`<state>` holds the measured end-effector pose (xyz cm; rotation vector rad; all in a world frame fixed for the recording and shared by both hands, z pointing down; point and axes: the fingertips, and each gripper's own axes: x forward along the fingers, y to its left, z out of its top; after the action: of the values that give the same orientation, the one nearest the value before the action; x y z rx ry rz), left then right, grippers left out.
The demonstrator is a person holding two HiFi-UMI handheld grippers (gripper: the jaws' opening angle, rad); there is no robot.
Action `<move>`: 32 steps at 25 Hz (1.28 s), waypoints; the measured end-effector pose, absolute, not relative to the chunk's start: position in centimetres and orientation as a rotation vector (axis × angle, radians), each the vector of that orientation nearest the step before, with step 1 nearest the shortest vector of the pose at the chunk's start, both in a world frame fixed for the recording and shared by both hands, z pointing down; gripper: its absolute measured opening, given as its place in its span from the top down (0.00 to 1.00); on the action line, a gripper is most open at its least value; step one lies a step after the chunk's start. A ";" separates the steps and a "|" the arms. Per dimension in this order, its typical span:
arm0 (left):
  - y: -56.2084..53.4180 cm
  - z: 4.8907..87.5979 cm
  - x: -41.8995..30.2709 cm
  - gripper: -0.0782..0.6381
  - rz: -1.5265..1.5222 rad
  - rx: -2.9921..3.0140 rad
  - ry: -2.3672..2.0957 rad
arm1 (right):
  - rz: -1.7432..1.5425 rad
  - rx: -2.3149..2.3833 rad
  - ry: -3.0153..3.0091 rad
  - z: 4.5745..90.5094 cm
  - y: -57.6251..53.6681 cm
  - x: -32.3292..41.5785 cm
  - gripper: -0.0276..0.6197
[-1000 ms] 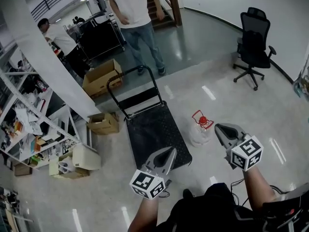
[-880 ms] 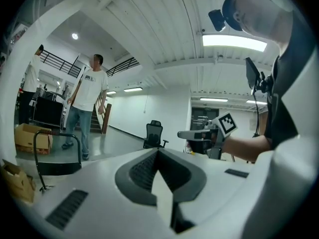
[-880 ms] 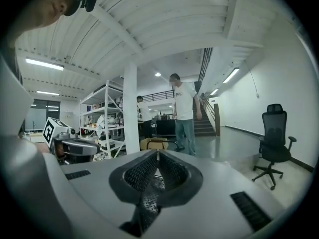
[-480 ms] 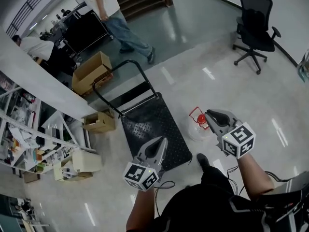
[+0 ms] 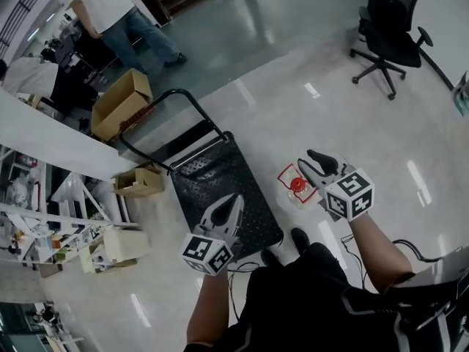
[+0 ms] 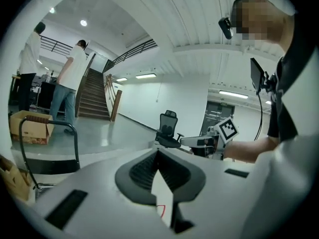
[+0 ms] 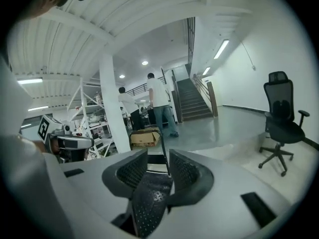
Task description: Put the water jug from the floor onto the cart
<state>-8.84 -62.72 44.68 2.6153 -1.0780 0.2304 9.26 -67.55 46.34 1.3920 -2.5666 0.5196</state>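
Note:
The water jug (image 5: pixel 287 196), clear with a red cap and red handle, stands on the floor just right of the black cart (image 5: pixel 212 178). My right gripper (image 5: pixel 312 156) hovers over the jug's top and hides part of it. Its jaws have just been opening and stand open with nothing between them; through the gap in the right gripper view (image 7: pixel 158 156) I see the cart's deck and handle. My left gripper (image 5: pixel 236 198) hangs over the cart's near right corner, shut and empty (image 6: pixel 158 152). Neither gripper view shows the jug.
The cart's push handle (image 5: pixel 170 97) rises at its far end. Cardboard boxes (image 5: pixel 121 105) (image 5: pixel 139 182) and shelving (image 5: pixel 44 226) lie to the left. An office chair (image 5: pixel 388 35) stands far right. A person (image 5: pixel 110 13) stands beyond the cart. A cable (image 5: pixel 410 248) trails on the floor.
Both grippers have moved forward and down. The right one now sits over the jug with its jaws parted. The standing person has walked away toward the back left.

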 end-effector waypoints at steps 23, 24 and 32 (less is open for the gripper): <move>-65.4 77.4 -4.8 0.90 0.659 2.211 -0.826 | 1.505 1.631 -1.684 87.0 -65.0 17.4 0.66; -65.1 78.7 -4.5 0.90 0.665 2.189 -0.812 | 1.539 1.635 -1.655 88.3 -64.5 17.5 0.66; -62.5 86.4 -3.5 0.90 0.773 2.064 -0.722 | 1.667 1.647 -1.576 94.5 -63.4 17.1 0.66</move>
<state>-3.46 -62.55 86.39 2.0638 -0.7223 0.7730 17.09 -63.39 94.47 1.6471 -1.5761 1.6675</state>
